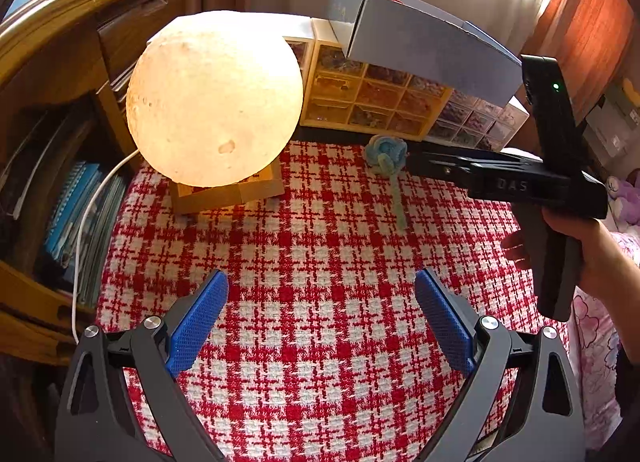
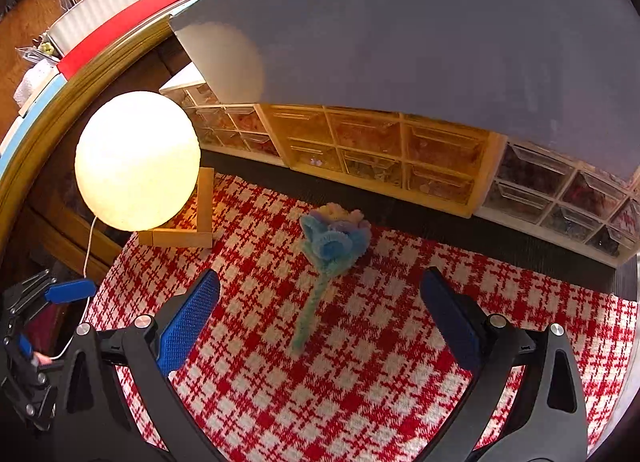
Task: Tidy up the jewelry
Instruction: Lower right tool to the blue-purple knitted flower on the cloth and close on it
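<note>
- Pipe-cleaner flower, blue with a pale green twisted stem, lies flat on the red-and-white checked cloth covering the worktop, just in front of the small-drawer organizer.
- Right gripper has its jaws wide apart and empty. The stem runs toward the gap between them and the bloom lies just beyond the tips, nearer the left-hand pad.
- Left gripper also has its jaws spread and empty, hovering over bare cloth, well apart from the flower, with the glowing moon lamp ahead on its left.
- Judging by the layout, the step in hand is picking up the flower with the right gripper. Closing across the stem just below the bloom looks safer than squeezing the soft head.
- Stem sits slightly off-centre, so a small shift left before closing would help.
- Grey box overhangs the drawers, so approach low.
</note>
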